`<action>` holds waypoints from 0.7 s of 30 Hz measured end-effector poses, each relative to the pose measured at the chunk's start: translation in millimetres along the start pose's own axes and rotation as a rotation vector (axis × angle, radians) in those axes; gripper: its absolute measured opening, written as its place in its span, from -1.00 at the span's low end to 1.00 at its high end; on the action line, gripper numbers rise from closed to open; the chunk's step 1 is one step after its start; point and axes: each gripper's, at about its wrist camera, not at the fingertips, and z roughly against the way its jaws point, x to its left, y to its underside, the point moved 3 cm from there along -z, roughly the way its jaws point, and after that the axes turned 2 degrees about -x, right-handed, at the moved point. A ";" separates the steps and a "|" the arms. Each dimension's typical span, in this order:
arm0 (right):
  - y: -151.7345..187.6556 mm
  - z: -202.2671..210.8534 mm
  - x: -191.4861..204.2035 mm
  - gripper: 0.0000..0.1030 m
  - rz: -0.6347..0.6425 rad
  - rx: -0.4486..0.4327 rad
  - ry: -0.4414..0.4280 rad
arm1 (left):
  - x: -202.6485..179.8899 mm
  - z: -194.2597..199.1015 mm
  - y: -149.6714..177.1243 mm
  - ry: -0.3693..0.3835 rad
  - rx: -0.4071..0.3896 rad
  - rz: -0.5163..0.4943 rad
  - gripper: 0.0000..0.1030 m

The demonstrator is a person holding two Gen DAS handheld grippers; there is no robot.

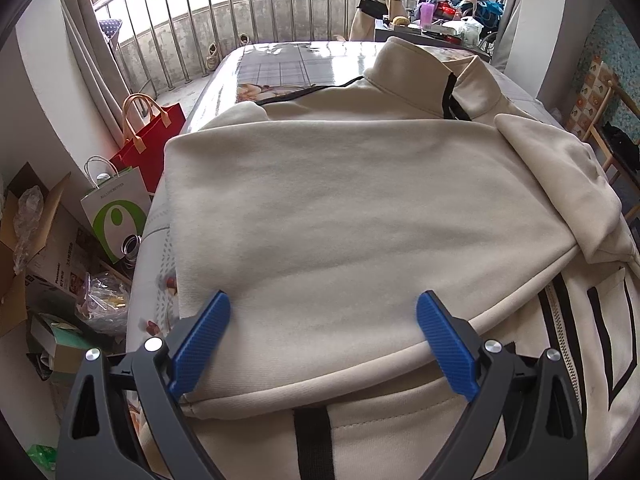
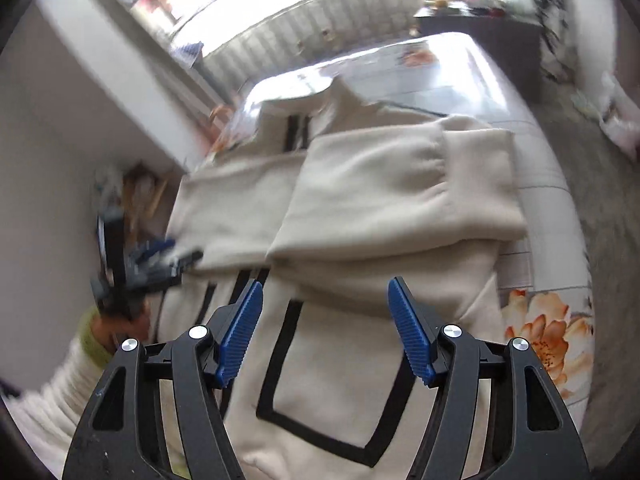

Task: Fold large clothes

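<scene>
A large cream jacket [image 1: 360,208] with black stripes and a zip lies on the bed, collar at the far end; it also shows in the right wrist view [image 2: 360,340]. Both sleeves are folded across its front: one [image 1: 340,220] lies wide across the chest, the other [image 2: 400,192] overlaps from the right. My left gripper [image 1: 324,320] is open and empty, its blue pads just above the near edge of the folded sleeve. My right gripper [image 2: 326,308] is open and empty above the jacket's lower front with its black-outlined pocket [image 2: 332,380]. The left gripper shows blurred in the right wrist view [image 2: 160,256].
The bed [image 1: 280,68] has a glossy floral cover. Paper bags [image 1: 132,168], a cardboard box [image 1: 36,240] and clutter fill the floor to the left. A window with metal bars [image 1: 240,8] is beyond the bed. A cluttered desk [image 1: 440,20] and a wooden chair [image 1: 608,128] stand to the right.
</scene>
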 end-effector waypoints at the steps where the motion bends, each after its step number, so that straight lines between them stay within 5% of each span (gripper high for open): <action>1: -12.4 3.3 -21.2 0.21 -0.113 -0.033 0.012 | -0.2 -0.3 -0.1 0.001 0.000 0.000 0.81; 5: -41.9 5.8 -96.9 0.21 -0.424 -0.112 0.068 | -0.3 -0.2 -0.1 0.002 0.001 0.000 0.83; 9: -55.8 -18.9 -129.6 0.17 -0.499 -0.083 0.108 | -0.6 -0.4 -0.2 0.002 0.000 0.000 0.83; 16: -44.7 -41.3 -129.0 -0.45 -0.445 -0.035 0.216 | -2.7 -1.2 -0.1 0.003 -0.005 0.001 0.83; 18: -42.6 -41.4 -129.0 -0.88 -0.442 -0.040 0.219 | -3.2 -1.7 0.1 0.004 -0.006 0.002 0.84; 21: -47.3 -29.7 -123.7 -0.99 -0.413 -0.086 0.240 | -4.2 -2.0 -0.1 0.004 -0.005 0.002 0.84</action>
